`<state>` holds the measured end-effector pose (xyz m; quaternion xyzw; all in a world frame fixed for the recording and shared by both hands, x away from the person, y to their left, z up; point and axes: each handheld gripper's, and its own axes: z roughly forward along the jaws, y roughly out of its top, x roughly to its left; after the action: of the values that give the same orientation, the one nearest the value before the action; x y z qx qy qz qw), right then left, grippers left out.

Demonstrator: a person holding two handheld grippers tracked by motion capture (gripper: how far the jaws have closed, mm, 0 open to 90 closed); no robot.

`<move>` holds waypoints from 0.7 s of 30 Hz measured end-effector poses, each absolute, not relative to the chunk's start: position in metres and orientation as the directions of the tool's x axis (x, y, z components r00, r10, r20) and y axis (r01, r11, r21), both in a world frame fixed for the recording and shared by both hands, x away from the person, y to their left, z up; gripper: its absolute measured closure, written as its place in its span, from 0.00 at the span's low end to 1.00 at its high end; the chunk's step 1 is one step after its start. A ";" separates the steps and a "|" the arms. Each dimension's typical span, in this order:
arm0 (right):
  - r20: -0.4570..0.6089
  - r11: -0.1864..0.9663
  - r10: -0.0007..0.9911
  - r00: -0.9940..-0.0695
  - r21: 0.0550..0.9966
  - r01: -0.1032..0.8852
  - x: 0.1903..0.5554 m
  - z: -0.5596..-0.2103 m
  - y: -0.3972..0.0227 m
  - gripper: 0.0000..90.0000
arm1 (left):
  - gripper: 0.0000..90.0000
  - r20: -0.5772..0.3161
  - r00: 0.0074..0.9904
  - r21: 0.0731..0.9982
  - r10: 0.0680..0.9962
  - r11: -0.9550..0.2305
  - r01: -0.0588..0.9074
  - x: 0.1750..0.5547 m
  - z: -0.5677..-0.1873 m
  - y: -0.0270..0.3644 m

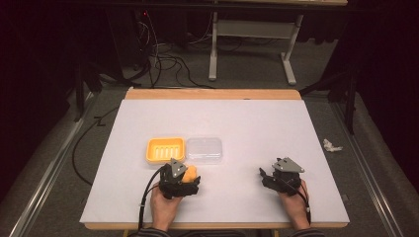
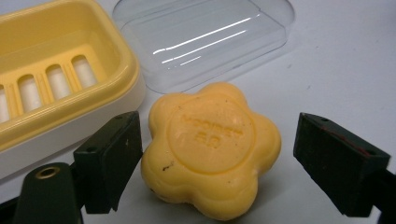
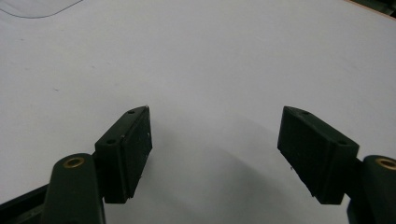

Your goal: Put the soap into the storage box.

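While the left tool [image 2: 212,154] stands open around the yellow flower-shaped soap [image 2: 212,149] low in the frame, just below the yellow dish [image 2: 60,70], the right tool [image 3: 215,149] is open over bare desk [image 3: 210,60].

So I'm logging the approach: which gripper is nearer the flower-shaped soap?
Left. The left gripper straddles the soap, open; the right gripper sits far off to its right.

A flower-shaped yellow soap [image 2: 212,147] lies on the white table [image 2: 345,70] between the left gripper's [image 2: 217,168] spread jaws, touching neither. Beyond it sit a yellow soap dish [image 2: 56,79] and a clear lid [image 2: 205,39].
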<state>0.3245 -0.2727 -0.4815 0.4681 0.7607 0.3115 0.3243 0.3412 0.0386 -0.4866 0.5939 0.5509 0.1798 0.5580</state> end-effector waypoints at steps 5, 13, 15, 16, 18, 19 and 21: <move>-0.202 0.367 0.915 -0.350 0.778 0.510 0.325 -0.482 -0.272 0.29 | 0.19 -0.392 0.324 0.866 0.861 0.227 0.445 0.342 -0.488 0.038; -0.204 0.370 0.914 -0.351 0.774 0.513 0.325 -0.482 -0.272 0.29 | 0.26 -0.380 0.319 0.869 0.868 0.216 0.446 0.343 -0.490 0.038; -0.203 0.369 0.914 -0.351 0.776 0.512 0.325 -0.482 -0.272 0.29 | 0.26 -0.373 0.320 0.869 0.871 0.207 0.449 0.343 -0.491 0.038; -0.205 0.371 0.914 -0.351 0.774 0.513 0.325 -0.482 -0.272 0.29 | 0.27 -0.369 0.321 0.870 0.872 0.203 0.449 0.343 -0.492 0.038; -0.206 0.372 0.913 -0.353 0.775 0.511 0.325 -0.482 -0.272 0.29 | 0.27 -0.367 0.322 0.869 0.873 0.199 0.453 0.343 -0.493 0.037; -0.205 0.371 0.914 -0.351 0.774 0.514 0.325 -0.482 -0.272 0.29 | 0.28 -0.364 0.318 0.869 0.876 0.196 0.455 0.343 -0.494 0.036; -0.205 0.372 0.913 -0.353 0.774 0.512 0.325 -0.482 -0.272 0.29 | 0.29 -0.359 0.315 0.869 0.878 0.191 0.457 0.344 -0.495 0.036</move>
<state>0.3248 -0.2720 -0.4817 0.4675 0.7623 0.3089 0.3240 0.3437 0.0356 -0.4946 0.6051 0.5515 0.1952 0.5399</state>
